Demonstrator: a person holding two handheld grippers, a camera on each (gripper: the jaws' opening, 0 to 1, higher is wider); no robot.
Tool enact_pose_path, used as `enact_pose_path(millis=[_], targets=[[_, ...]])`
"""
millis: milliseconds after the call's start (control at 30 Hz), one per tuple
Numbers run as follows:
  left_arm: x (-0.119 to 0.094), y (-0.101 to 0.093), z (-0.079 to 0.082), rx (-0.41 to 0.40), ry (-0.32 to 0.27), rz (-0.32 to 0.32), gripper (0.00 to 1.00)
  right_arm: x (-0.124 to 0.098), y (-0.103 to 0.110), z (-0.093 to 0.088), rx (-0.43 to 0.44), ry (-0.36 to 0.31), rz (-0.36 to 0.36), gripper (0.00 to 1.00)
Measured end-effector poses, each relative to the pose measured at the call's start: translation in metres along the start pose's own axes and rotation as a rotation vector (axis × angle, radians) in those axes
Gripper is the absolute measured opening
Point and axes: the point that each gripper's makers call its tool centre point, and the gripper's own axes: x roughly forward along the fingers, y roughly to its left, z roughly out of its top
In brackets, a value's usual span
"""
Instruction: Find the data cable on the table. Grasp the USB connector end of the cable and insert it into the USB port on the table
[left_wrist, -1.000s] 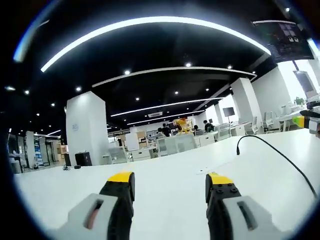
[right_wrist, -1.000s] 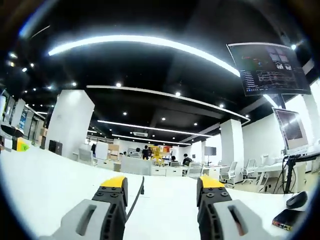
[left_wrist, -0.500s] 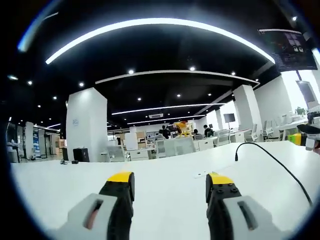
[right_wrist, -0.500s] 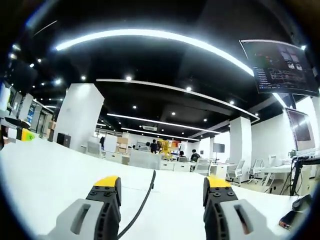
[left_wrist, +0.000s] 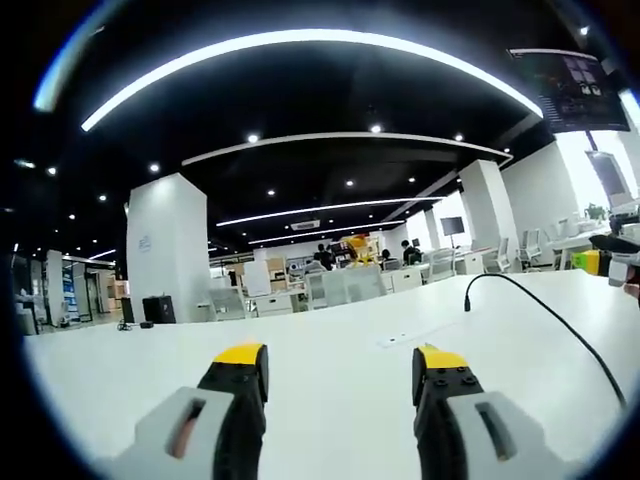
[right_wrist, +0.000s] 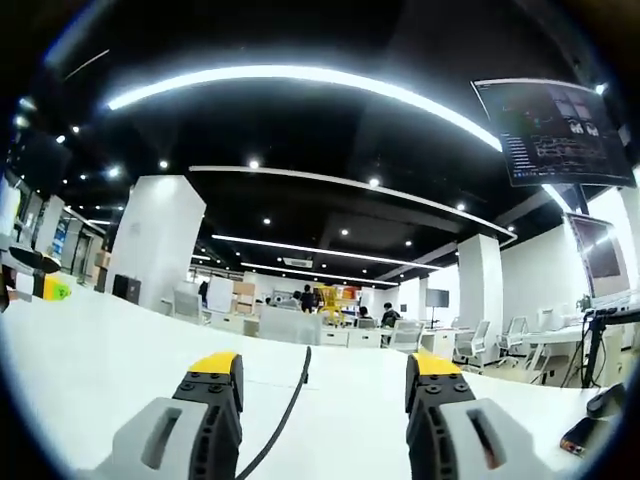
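Observation:
A black data cable (left_wrist: 545, 315) arcs up off the white table (left_wrist: 330, 380) at the right of the left gripper view, its free end (left_wrist: 467, 302) raised in the air. In the right gripper view the same cable (right_wrist: 285, 410) runs up between the jaws, its tip (right_wrist: 307, 352) lifted. A small flat port strip (left_wrist: 403, 338) lies on the table ahead of the left gripper (left_wrist: 340, 362), which is open with nothing between its jaws. The right gripper (right_wrist: 325, 372) is open too, its jaws on either side of the cable without touching it.
The other gripper shows at the right edge (left_wrist: 615, 255) of the left gripper view and at the left edge (right_wrist: 30, 280) of the right gripper view. A mouse (right_wrist: 612, 400) and a small device (right_wrist: 580, 436) lie at the table's right. Office desks, chairs and people stand far behind.
Both views have shifted slightly with the hands. The cable end in the left gripper view sits a little higher and further left. Both grippers stay open.

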Motion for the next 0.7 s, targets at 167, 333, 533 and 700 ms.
enact_pose_path(millis=[167,333,533,700], targets=[[-0.001,-0.0012,-0.0001,-0.003,-0.001,-0.002,0.58,-0.0006,-0.0005,-0.0005,0.003,0.002,-0.001,0.66],[0.0,-0.0021,-0.0019,-0.003,0.006,-0.007,0.58,-0.0007,-0.0008,-0.0003,0.003,0.002,-0.001,0.66],[-0.0006,-0.0032,-0.0009,-0.003,0.002,-0.012,0.58,-0.0006,0.0004,0.0008,-0.001,-0.001,0.0,0.66],[-0.0004,-0.0055,-0.0024,-0.002,0.009,-0.022,0.58,0.0,0.0015,0.0002,-0.005,0.002,0.004,0.66]])
